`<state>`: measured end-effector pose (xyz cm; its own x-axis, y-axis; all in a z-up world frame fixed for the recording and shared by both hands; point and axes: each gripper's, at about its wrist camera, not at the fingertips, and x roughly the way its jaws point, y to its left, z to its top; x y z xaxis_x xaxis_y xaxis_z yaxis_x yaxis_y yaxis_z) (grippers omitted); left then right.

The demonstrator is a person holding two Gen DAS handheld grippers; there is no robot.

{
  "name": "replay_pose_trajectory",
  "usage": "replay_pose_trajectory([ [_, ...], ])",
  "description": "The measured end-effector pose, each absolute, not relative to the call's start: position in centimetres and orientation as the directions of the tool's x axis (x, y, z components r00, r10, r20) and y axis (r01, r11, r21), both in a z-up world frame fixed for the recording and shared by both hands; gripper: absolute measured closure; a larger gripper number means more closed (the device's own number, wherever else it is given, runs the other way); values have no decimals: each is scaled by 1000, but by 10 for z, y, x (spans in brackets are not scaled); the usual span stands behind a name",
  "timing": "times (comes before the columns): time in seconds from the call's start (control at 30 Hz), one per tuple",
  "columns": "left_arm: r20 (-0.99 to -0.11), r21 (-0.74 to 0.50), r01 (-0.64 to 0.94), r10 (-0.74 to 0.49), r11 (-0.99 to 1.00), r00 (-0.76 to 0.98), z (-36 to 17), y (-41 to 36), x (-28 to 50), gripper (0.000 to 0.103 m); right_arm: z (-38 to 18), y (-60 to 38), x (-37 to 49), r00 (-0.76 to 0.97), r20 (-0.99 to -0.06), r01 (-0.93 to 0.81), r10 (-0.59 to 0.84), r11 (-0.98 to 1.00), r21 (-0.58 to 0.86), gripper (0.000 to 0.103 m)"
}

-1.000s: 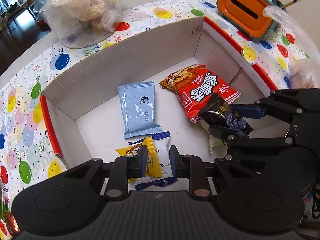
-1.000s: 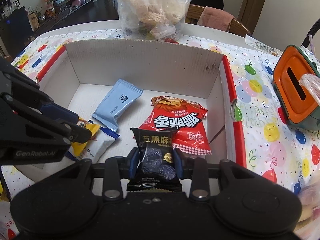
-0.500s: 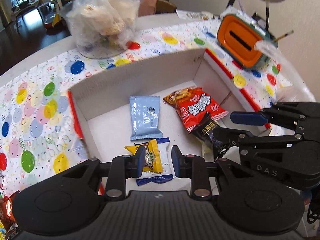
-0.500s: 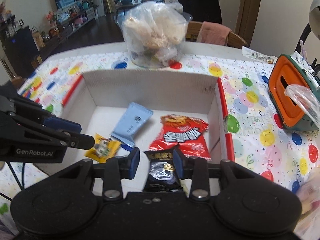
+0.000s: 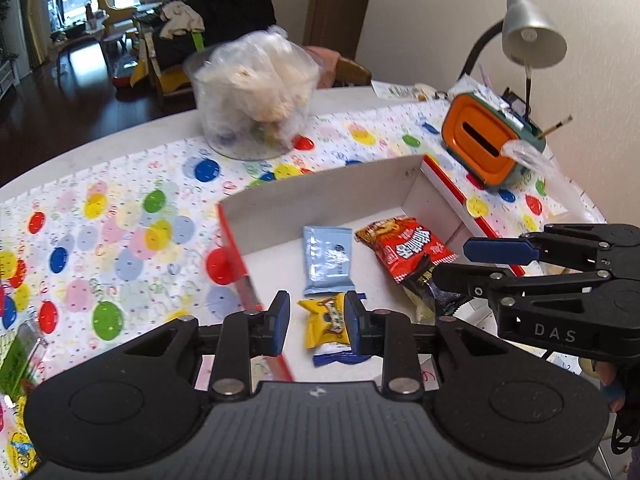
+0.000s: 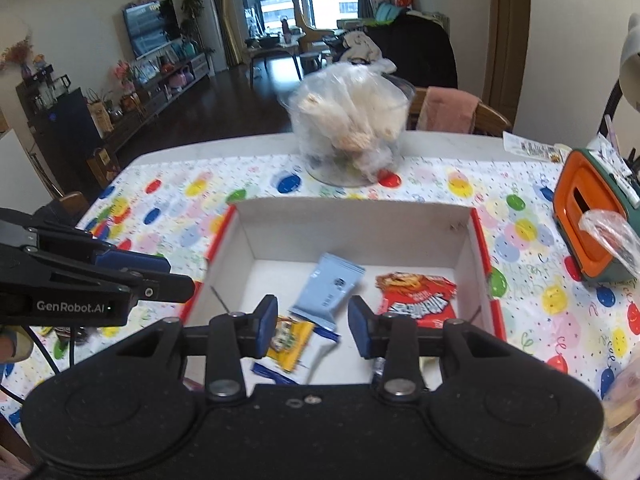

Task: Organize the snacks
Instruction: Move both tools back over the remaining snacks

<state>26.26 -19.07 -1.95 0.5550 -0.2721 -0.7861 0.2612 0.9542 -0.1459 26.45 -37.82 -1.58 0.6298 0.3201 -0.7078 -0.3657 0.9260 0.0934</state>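
A white cardboard box (image 5: 328, 188) with red rims (image 6: 360, 224) sits on the balloon-print tablecloth. Inside lie a light blue packet (image 5: 327, 260) (image 6: 330, 288), a red snack bag (image 5: 404, 246) (image 6: 416, 296), a yellow packet (image 5: 324, 320) (image 6: 290, 340) on a white and blue packet (image 6: 316, 354), and a black packet (image 5: 430, 280) partly hidden behind my right gripper. My left gripper (image 5: 314, 322) is open and empty above the box's near edge. My right gripper (image 6: 313, 330) is open and empty, raised over the box; it shows in the left wrist view (image 5: 472, 266).
A clear tub of bagged snacks (image 5: 256, 96) (image 6: 352, 124) stands behind the box. An orange and green container (image 5: 486, 142) (image 6: 588, 224) with a plastic bag sits at the right, under a desk lamp (image 5: 532, 36). More snack packets lie at the table's left edge (image 5: 16, 360).
My right gripper has opened and let go of the black packet, which now lies in the box. Both grippers have pulled up and back from the box.
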Motion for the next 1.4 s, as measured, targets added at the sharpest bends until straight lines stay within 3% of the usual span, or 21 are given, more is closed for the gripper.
replay_pose_trajectory([
  [0.13,-766,-146,251,-270,957,584,-11,-170,250,69,-9,-361,256,635,-694,-384,339,918,97,62],
  [0.23,-747,-144,234,-261,962,612,-7,-153,241,44,-7,-348,252,634,-686,-390,357,914,115,61],
  [0.27,-738,-143,229,-258,963,623,-5,-147,238,41,-6,-344,251,633,-685,-392,361,912,119,60],
  [0.33,-732,-144,228,-259,963,630,-3,-137,233,41,-6,-333,248,633,-681,-401,370,908,121,56],
  [0.47,-721,-150,202,-247,968,647,0,-111,222,40,-3,-309,236,648,-657,-420,384,901,112,21],
  [0.7,-708,-152,143,-209,978,674,0,-59,197,35,-4,-262,224,617,-658,-477,431,871,123,18],
  [0.83,-701,-151,104,-181,983,690,-3,-30,183,33,-7,-237,215,597,-659,-506,457,853,132,8],
  [1.4,-715,-144,-8,-98,990,692,-29,88,139,25,-38,-146,192,498,-702,-570,509,802,178,0],
])
